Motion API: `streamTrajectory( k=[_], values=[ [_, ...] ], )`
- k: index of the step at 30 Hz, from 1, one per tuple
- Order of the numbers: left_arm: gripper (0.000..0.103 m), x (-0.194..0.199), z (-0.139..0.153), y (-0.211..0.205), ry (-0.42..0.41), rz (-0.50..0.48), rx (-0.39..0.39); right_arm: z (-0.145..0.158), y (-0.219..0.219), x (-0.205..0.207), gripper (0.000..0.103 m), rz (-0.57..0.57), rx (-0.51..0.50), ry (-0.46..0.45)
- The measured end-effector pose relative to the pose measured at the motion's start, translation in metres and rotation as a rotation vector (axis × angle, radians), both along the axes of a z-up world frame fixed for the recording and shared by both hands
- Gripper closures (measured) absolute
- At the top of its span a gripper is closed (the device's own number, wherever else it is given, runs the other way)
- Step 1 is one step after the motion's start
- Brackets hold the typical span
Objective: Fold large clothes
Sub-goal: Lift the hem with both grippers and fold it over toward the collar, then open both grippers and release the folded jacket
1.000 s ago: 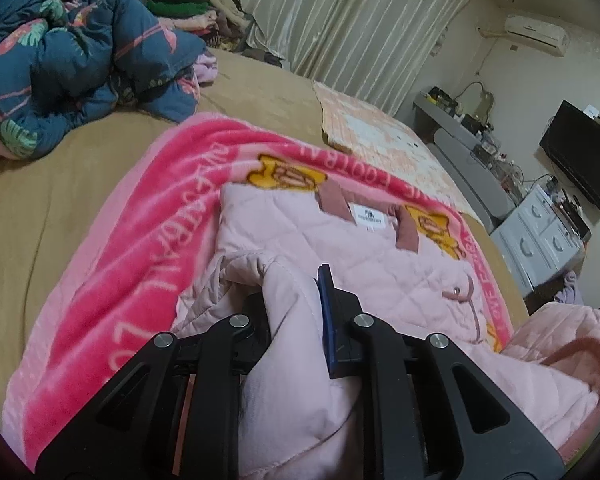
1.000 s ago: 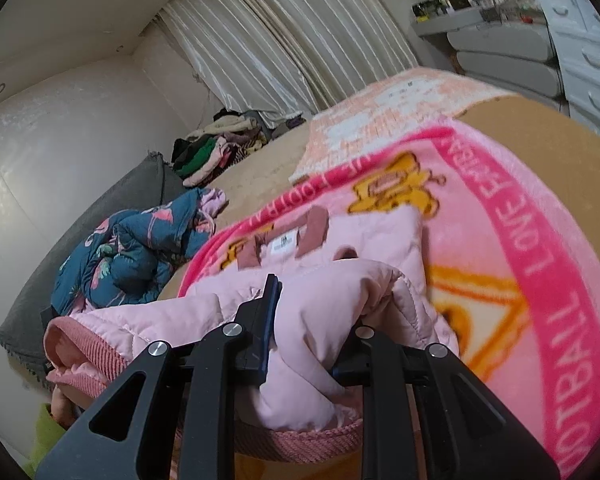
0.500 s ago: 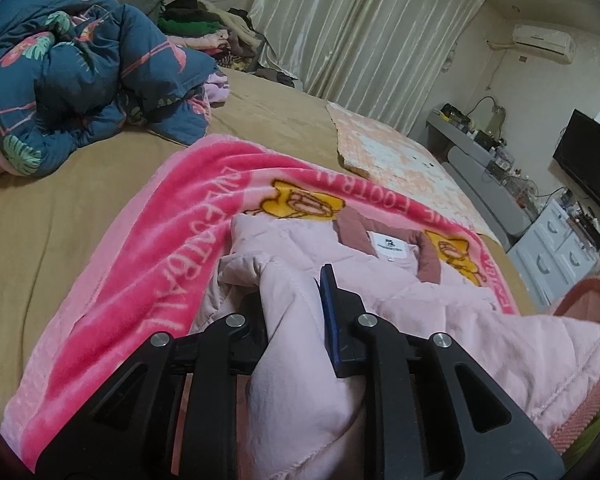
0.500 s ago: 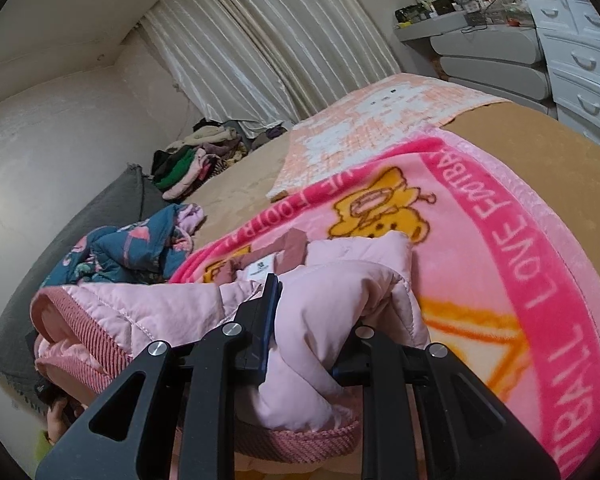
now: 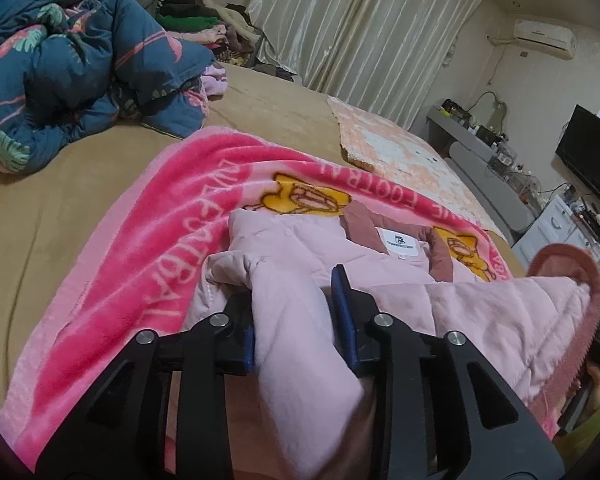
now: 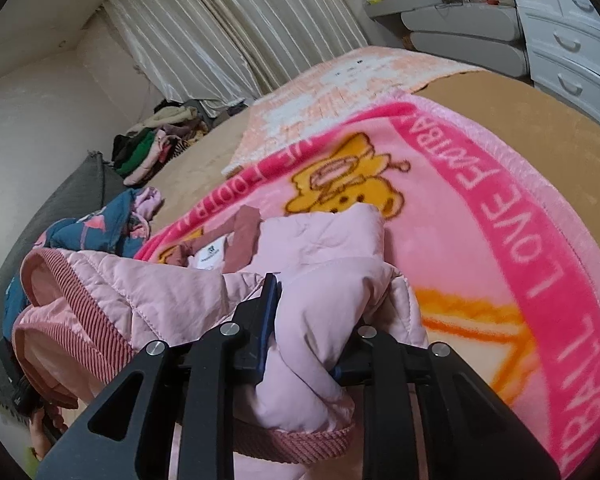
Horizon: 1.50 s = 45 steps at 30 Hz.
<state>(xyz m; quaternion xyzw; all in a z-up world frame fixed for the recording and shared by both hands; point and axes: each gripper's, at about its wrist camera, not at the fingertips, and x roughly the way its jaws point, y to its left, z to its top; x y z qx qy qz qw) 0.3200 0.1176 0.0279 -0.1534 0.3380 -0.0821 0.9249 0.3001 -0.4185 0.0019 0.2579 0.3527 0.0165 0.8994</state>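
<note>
A pale pink quilted jacket [image 5: 296, 248] with a dusty-rose collar and white label lies on a bright pink blanket [image 5: 168, 216] on the bed. My left gripper [image 5: 294, 320] is shut on a bunched fold of the jacket's lower part. My right gripper [image 6: 306, 328] is shut on another fold of the jacket [image 6: 324, 236], near its ribbed rose hem [image 6: 96, 304]. Both hold the lower edge lifted above the jacket's body, toward the collar [image 6: 246, 236].
A dark blue flowered quilt [image 5: 72, 72] lies heaped at the far left. A clothes pile [image 5: 204, 20] sits by the curtains. A peach mat [image 5: 392, 152] lies beyond the blanket. Drawers [image 6: 572, 28] and a TV [image 5: 592, 160] stand right of the bed.
Both grippers have carried the jacket's lower edge forward toward the collar. The lifted hem now covers more of the jacket's body.
</note>
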Motion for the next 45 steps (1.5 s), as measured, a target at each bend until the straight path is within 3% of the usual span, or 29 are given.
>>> streamTrajectory(
  k=[13,19,22,23,24,26,33,41,43,45],
  values=[
    [0.067,-0.004,0.008,0.009,-0.017,-0.033,-0.085,-0.012,0.000,0.014,0.077,-0.028,0.032,0.068],
    [0.064,-0.011,0.011,0.012,-0.013,-0.032,-0.115,-0.004,-0.003,0.003,0.068,-0.021,0.095,0.051],
    [0.050,-0.016,0.013,0.015,-0.017,-0.046,-0.152,0.001,-0.006,-0.005,0.053,0.000,0.156,0.025],
    [0.043,-0.017,0.014,0.015,-0.017,-0.051,-0.160,0.003,-0.007,-0.008,0.043,0.011,0.181,0.015],
    [0.042,-0.019,0.016,0.014,-0.021,-0.057,-0.166,0.004,-0.007,-0.009,0.024,0.017,0.196,0.008],
    [0.038,-0.024,0.022,0.011,-0.034,-0.066,-0.158,0.012,-0.004,-0.016,0.007,0.002,0.177,-0.002],
    [0.029,-0.039,0.033,0.012,-0.073,-0.081,-0.188,0.022,0.006,-0.027,0.005,0.037,0.121,-0.011],
    [0.024,-0.060,0.055,0.018,-0.160,-0.039,-0.122,0.032,0.011,-0.048,0.005,0.030,0.096,-0.024],
    [0.013,-0.064,0.058,0.018,-0.171,-0.031,-0.104,0.039,0.013,-0.055,0.004,0.029,0.076,-0.041],
    [0.010,-0.069,0.062,0.017,-0.187,-0.024,-0.078,0.048,0.016,-0.064,0.004,0.028,0.049,-0.066]
  ],
)
